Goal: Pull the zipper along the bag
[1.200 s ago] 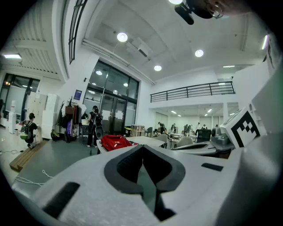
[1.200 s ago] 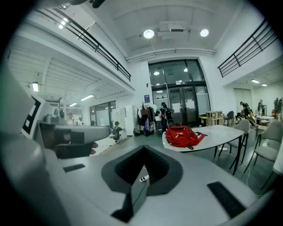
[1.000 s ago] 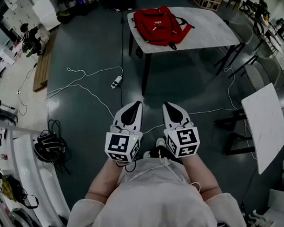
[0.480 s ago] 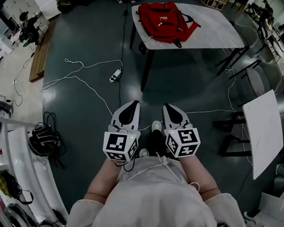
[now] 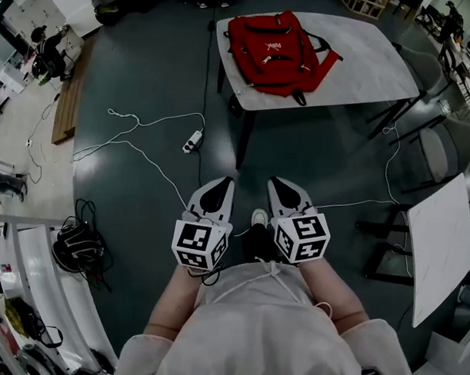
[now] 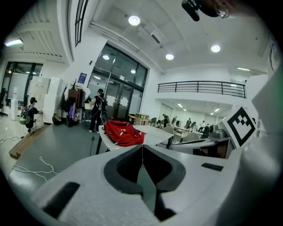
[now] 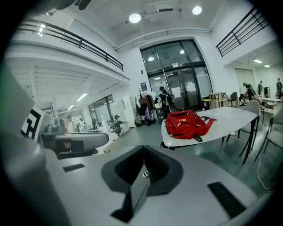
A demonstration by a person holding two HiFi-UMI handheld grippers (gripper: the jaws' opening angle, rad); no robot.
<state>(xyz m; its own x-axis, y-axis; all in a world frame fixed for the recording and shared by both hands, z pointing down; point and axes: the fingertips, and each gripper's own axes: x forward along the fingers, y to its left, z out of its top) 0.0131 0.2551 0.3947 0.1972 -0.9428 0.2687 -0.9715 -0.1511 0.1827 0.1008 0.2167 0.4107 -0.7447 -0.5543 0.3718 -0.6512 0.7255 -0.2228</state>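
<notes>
While the person stands on the dark floor, the left gripper (image 5: 225, 182) and the right gripper (image 5: 276, 182) are held side by side just in front of the waist, both pointing ahead and slightly down. In the left gripper view, the left gripper (image 6: 142, 147) has its jaws pressed together at the tips, pinching nothing. In the right gripper view, the right gripper (image 7: 142, 150) is likewise closed tip to tip on nothing. A light-toed shoe (image 5: 259, 217) shows on the floor between the two tools.

A thin white cable (image 5: 137, 132) runs loosely across the floor to a white power strip (image 5: 193, 141). A bundle of black cords (image 5: 79, 245) lies off to the person's left.

Well ahead of both grippers stands a white table (image 5: 371, 49) on dark legs. The red backpack (image 5: 274, 47) lies flat on its left half, its straps trailing toward the near edge. Both gripper views see the backpack (image 6: 125, 133) (image 7: 188, 123) straight ahead and well apart from the jaws. Beyond it, several people stand near tall glass doors.
</notes>
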